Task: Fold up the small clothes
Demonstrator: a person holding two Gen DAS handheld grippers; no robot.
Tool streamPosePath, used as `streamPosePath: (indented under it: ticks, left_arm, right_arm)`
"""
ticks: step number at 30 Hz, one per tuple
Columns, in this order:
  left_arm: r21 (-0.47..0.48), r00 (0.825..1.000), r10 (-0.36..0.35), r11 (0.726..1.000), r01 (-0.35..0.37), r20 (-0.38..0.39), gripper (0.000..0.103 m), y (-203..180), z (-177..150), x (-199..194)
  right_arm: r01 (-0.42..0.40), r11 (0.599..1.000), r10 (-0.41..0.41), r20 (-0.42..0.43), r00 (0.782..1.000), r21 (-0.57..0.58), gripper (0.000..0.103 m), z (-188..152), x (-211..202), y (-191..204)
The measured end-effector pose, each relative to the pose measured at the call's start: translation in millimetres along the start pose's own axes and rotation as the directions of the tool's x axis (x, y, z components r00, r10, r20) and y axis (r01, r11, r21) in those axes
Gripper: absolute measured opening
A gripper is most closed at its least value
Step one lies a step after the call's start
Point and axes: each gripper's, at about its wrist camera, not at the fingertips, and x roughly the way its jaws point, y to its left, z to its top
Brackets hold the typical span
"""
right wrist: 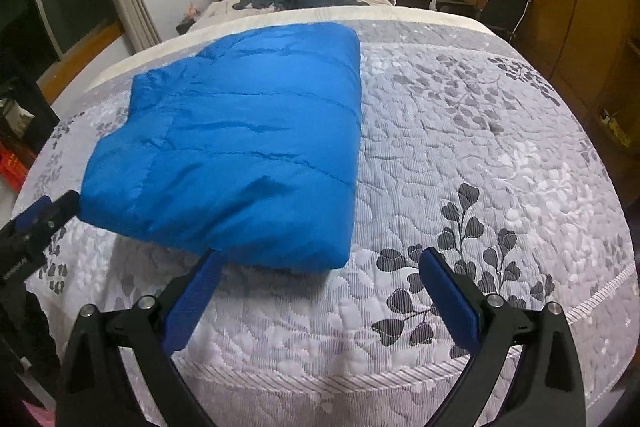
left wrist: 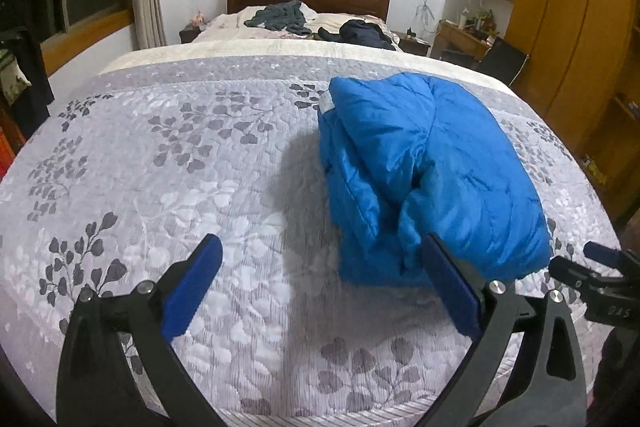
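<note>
Spreading wide and empty, the left gripper (left wrist: 322, 247) and right gripper (right wrist: 320, 259) flank the folded blue jacket (right wrist: 240, 147) on the quilt (right wrist: 480, 147). Only the left view shows its open fold; long axis runs away from the fingers.

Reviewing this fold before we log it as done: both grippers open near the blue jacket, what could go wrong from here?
1. The blue puffy jacket looks lofty; with the left gripper and right gripper both open and nothing pinned, the fold may spring open.
2. Its near edge sits by the right gripper's left finger; pulling back could snag it.
3. The slick shell might slide on the quilted bedspread if nudged.
</note>
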Motion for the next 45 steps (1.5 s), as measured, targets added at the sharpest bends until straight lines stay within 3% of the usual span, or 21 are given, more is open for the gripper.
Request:
streamPosePath:
  ticks: [9, 27, 45]
  left_arm:
    - [0.072, 0.999, -0.015, 0.997, 0.018, -0.041, 0.099, -18.1, -17.1, -0.5]
    - [0.107, 1.0, 0.0, 0.994, 0.0, 0.002, 0.099, -33.0, -22.0, -34.5]
    - [0.087, 1.0, 0.02, 0.996, -0.019, -0.012, 0.099, -25.9, -26.7, -29.0]
  right_arm:
    - [-0.015, 1.0, 0.015, 0.007, 1.0, 0.0, 0.099, -9.1, -8.5, -2.0]
    - [-0.033, 0.999, 0.033, 0.004, 0.999, 0.021, 0.099, -22.8, -23.3, -7.0]
    - [0.051, 0.999, -0.051, -0.001, 0.999, -0.003, 0.099, -24.7, -22.8, 3.4]
